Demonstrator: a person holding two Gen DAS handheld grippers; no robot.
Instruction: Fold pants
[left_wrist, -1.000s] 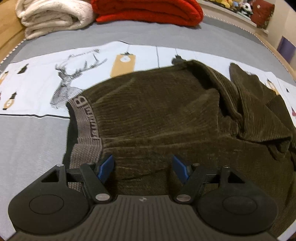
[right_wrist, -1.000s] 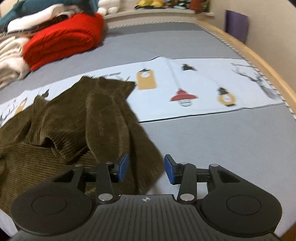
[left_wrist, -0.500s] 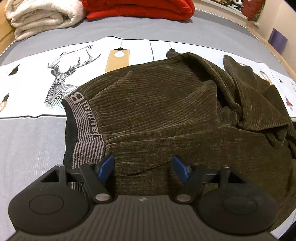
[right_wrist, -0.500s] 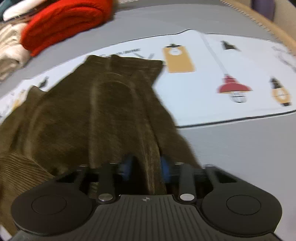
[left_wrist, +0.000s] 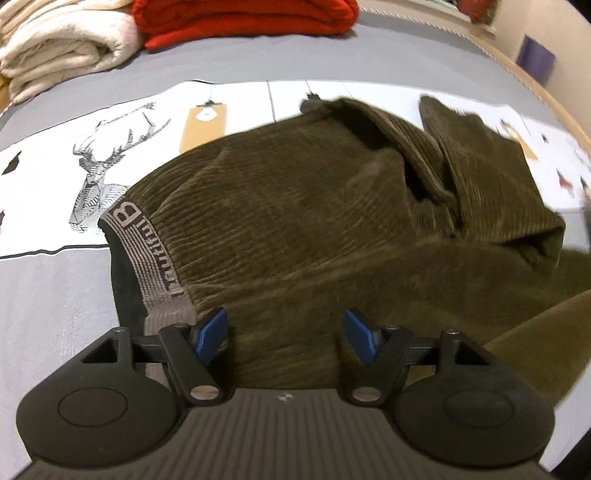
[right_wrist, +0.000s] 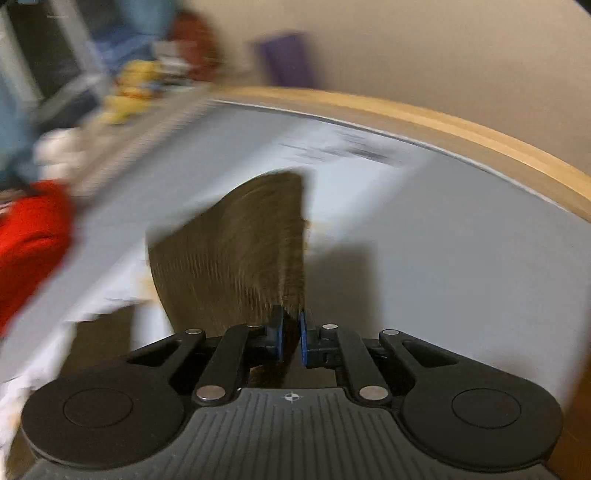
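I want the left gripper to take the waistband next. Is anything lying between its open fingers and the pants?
Nothing visible does. The left gripper is open directly over the pants, with the waistband beside its left finger. The right gripper is closing on a pant leg.

Open left claw (left_wrist: 284, 338) over olive pants (left_wrist: 303, 221)

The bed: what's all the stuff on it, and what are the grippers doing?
corduroy pants: one, olive brown, spread mid-bed; leg end lifted
red blanket: one, folded, far edge
cream blanket: one, folded, beside the red one
printed sheet: one, white, deer and lamp drawings, under pants
bed cover: grey
left gripper: open, over pants by the waistband
right gripper: closing, pinching the pant leg
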